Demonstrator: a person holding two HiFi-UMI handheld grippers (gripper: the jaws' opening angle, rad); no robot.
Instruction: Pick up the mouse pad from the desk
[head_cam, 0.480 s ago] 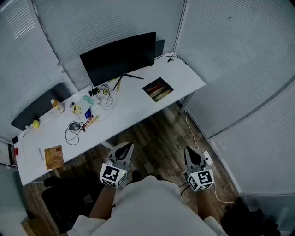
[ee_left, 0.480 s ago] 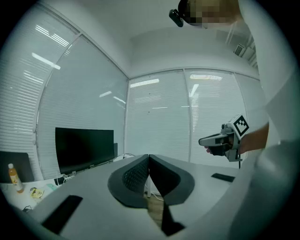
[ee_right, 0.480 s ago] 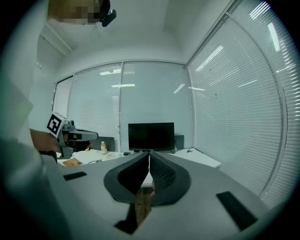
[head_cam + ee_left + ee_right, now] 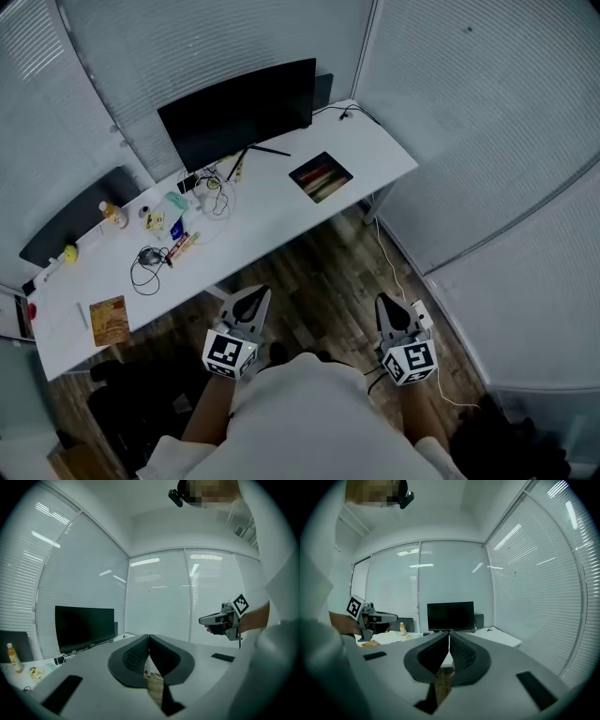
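The flat dark mouse pad (image 4: 321, 177) lies at the right end of the long white desk (image 4: 267, 223), far from the closed, empty left gripper (image 4: 251, 302) and right gripper (image 4: 385, 307). Closed jaws might only push it away.

At centre left of the head view, the small items (image 4: 167, 223) on the surface (image 4: 272, 211) are too small to be identified; the pattern on the mouse pad (image 4: 321, 177) cannot be resolved.

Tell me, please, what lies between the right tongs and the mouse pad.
In the head view, only bare wooden floor and the front edge of the desk separate the right tongs from the mouse pad.
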